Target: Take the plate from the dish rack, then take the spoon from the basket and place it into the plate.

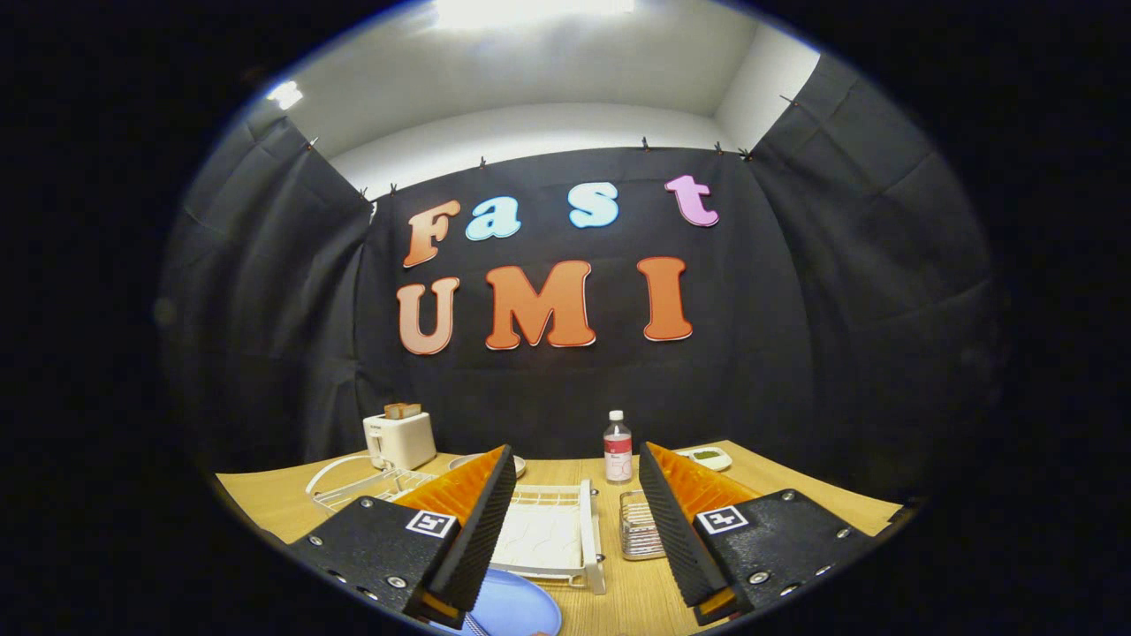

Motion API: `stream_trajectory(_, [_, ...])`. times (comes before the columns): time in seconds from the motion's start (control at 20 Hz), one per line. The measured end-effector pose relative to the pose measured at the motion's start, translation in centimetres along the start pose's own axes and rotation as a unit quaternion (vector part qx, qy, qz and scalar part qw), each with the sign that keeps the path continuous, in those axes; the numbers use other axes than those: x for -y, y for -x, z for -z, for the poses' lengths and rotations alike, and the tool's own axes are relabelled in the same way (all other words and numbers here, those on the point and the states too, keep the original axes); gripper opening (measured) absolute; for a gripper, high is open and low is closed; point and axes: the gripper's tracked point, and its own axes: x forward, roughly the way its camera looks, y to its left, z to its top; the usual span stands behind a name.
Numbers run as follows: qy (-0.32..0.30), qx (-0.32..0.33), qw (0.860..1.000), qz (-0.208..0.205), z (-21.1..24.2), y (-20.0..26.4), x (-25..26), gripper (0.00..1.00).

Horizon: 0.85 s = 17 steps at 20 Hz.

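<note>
My gripper (576, 461) stands open above the wooden table (800, 491), its orange and black fingers (482, 495) spread wide with nothing between them. A blue plate (517, 608) lies flat on the table below the left finger, partly hidden by it. The white dish rack (557, 534) sits just ahead, between the fingers. A small wire basket (638, 526) stands to the right of the rack, against the inner side of the right finger; I cannot make out a spoon in it.
A white toaster (399, 438) with bread in it stands at the back left, beside a white wire rack (358, 484). A small bottle (618, 450) stands at the back centre. A grey dish (519, 462) and a white tray (709, 457) lie near the back edge.
</note>
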Motion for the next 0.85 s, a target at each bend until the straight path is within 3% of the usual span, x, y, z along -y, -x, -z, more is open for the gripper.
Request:
stream_trajectory(0.3, [0.023, 0.015, 0.999, 0.018, -1.1, 0.0, 0.3, 0.84])
stream_trajectory(0.85, [0.034, 0.019, 0.999, -0.008, -0.7, -0.7, -2.4, 0.84])
